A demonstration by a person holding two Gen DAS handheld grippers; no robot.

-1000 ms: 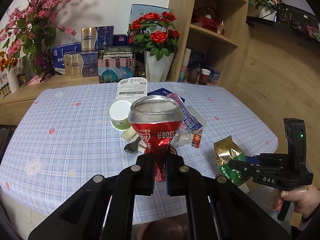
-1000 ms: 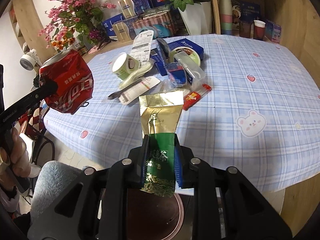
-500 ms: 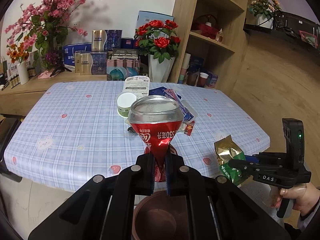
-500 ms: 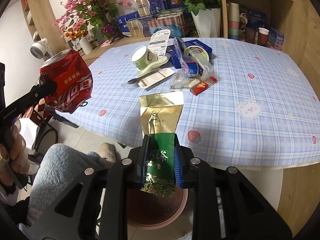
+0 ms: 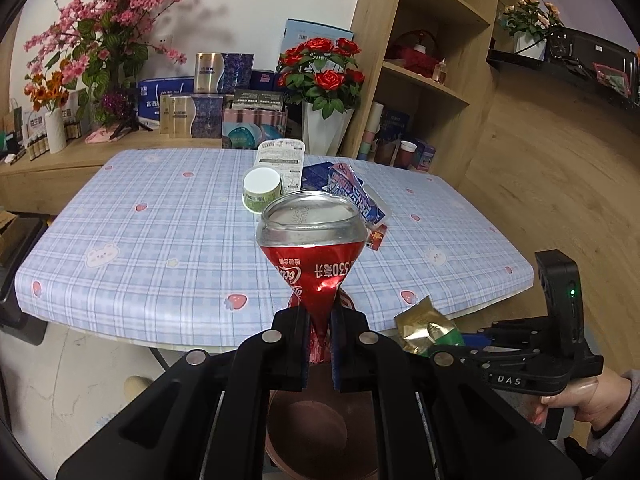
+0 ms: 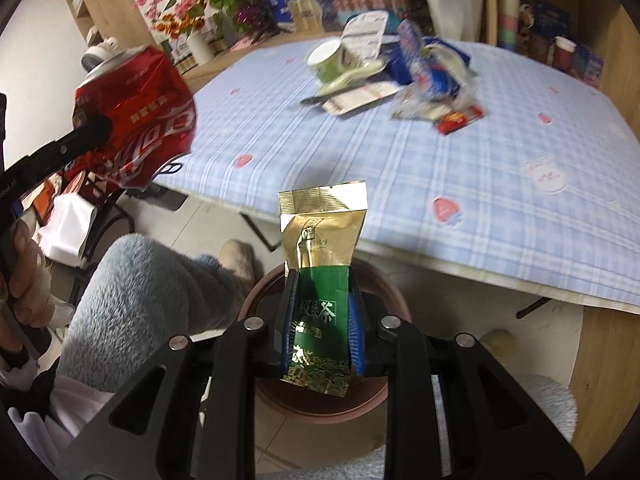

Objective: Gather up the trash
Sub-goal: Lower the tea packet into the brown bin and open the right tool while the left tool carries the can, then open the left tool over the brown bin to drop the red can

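**Both tongs poised over the bin**

The tabletop, in blue check cloth, carried the remaining litter: a green-and-white cup, a blue wrapper and a small red packet. Below its near edge stood the brown bin, placed where trash could be dropped straight in. The left tongs were clamped on the pinched base of a crushed red Coca-Cola can, marked "330", held above the bin. The right tongs gripped a green-and-gold tea sachet bearing Chinese characters, also directly over the bin, apparently ready for release.
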